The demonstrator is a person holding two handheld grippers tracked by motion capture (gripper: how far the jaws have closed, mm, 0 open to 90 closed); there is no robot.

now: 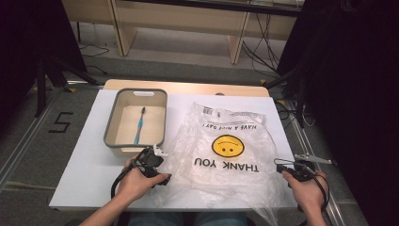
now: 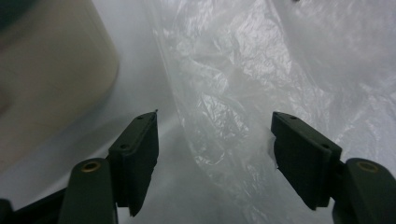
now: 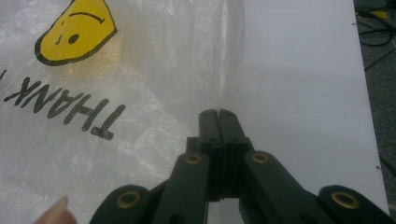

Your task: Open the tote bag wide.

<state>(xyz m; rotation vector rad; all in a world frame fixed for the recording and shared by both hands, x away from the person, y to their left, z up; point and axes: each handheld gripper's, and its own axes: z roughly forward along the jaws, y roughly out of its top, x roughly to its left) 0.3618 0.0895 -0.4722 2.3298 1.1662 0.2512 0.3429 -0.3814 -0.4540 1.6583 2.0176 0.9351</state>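
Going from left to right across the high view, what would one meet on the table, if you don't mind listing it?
Grey bin with a blue toothbrush inside → left gripper → clear plastic bag with a yellow smiley face → right gripper.

The plastic bag [image 1: 226, 150] runs past the tabletop's [image 1: 84, 165] near edge and out of the high view; the beige tub [image 2: 51, 70] is blurred in the left gripper view, cut off at the picture's left edge
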